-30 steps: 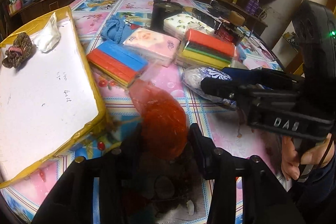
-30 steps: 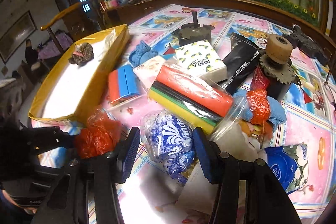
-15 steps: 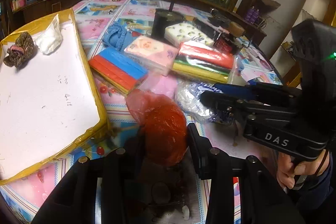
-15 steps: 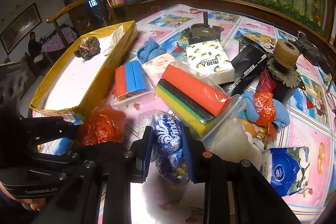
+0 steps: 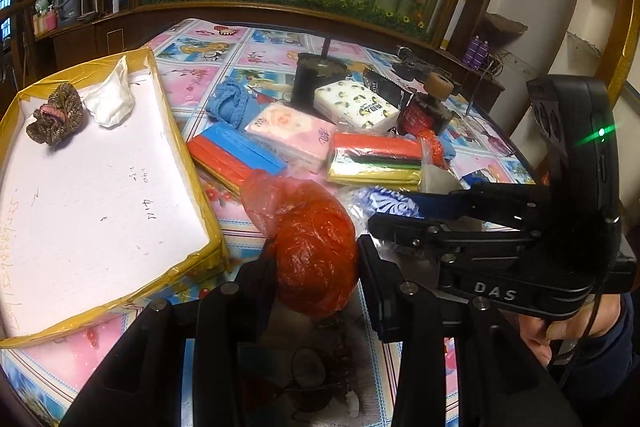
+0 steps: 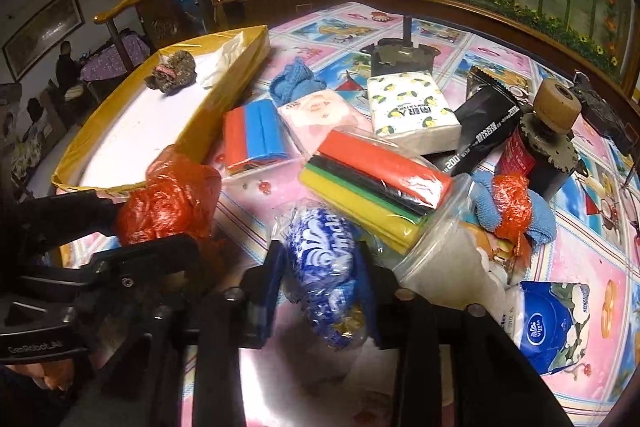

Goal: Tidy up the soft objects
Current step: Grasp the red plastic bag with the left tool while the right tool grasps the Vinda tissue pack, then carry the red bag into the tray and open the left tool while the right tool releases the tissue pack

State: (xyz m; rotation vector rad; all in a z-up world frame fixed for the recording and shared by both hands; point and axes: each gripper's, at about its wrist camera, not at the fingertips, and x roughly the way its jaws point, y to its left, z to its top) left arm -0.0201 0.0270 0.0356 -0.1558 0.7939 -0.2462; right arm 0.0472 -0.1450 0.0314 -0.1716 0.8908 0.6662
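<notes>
Red crinkled plastic, a knotted bag (image 5: 316,251), sits pinched between the pads of the left gripper (image 5: 316,267), low over the patterned counter (image 5: 260,43) just beside the yellow-rimmed white tray (image 5: 100,195). The right gripper (image 6: 320,267) is clamped on a blue-and-white tissue pack (image 6: 324,255) whose wrapper reads "Vinda" in white script; the pack bulges between the blue pads.

Readable writing elsewhere: "DAS" in pale letters on the side of the right gripper as the left camera sees it, and "GenRobot.AI" on the left gripper's body in the right view. A lemon-print tissue pack (image 6: 412,111) carries dark characters too small to read. A black sachet (image 6: 488,131) shows "200" near its end. A blue pouch (image 6: 548,327) at the counter's near right bears a round "Vinda" badge. Faint handwritten figures mark the tray floor.

A second ago the right gripper's jaws stood wide around the tissue pack; they have since closed onto it. The left gripper's jaws have likewise tightened on the red bag, which now stands slightly higher against the tray's edge.
</notes>
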